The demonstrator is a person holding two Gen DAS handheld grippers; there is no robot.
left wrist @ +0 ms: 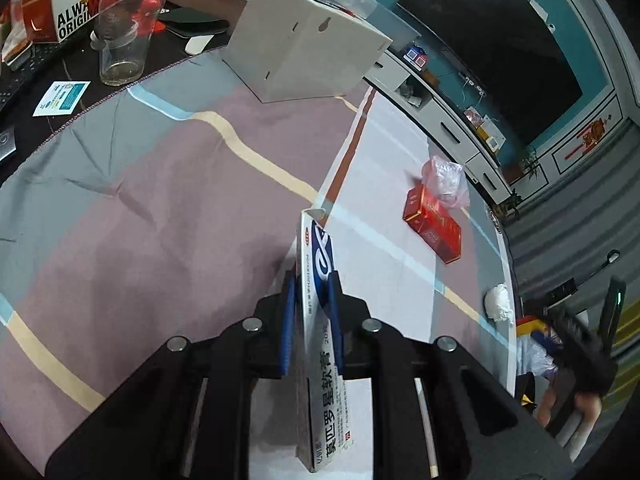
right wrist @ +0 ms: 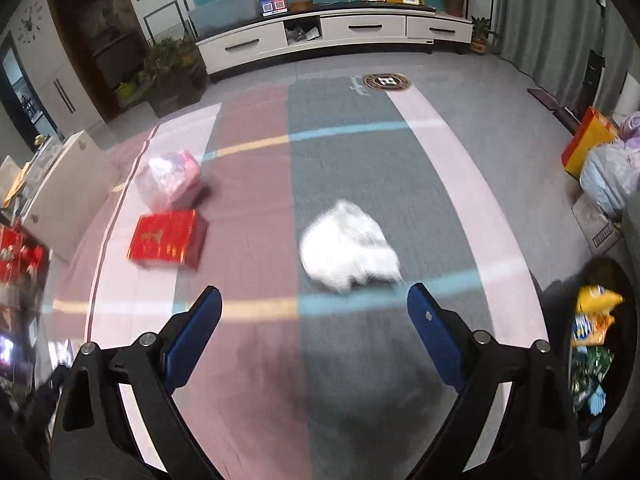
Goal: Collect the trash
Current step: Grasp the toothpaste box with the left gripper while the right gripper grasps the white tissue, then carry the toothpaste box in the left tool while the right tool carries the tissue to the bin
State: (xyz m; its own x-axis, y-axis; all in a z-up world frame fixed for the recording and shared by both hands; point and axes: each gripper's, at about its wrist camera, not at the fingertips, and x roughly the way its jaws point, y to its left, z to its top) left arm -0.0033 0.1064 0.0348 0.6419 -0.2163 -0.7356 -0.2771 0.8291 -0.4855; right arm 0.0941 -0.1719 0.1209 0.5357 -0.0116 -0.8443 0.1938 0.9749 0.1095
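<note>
Tissue wad (right wrist: 348,246) blurred, bin (right wrist: 624,344) cut off

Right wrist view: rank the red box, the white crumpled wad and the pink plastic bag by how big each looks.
1. white crumpled wad, largest, though it lies nearest the camera and is blurred.
2. red box and pink plastic bag: too alike to rank; the bag lies farther back.
</note>
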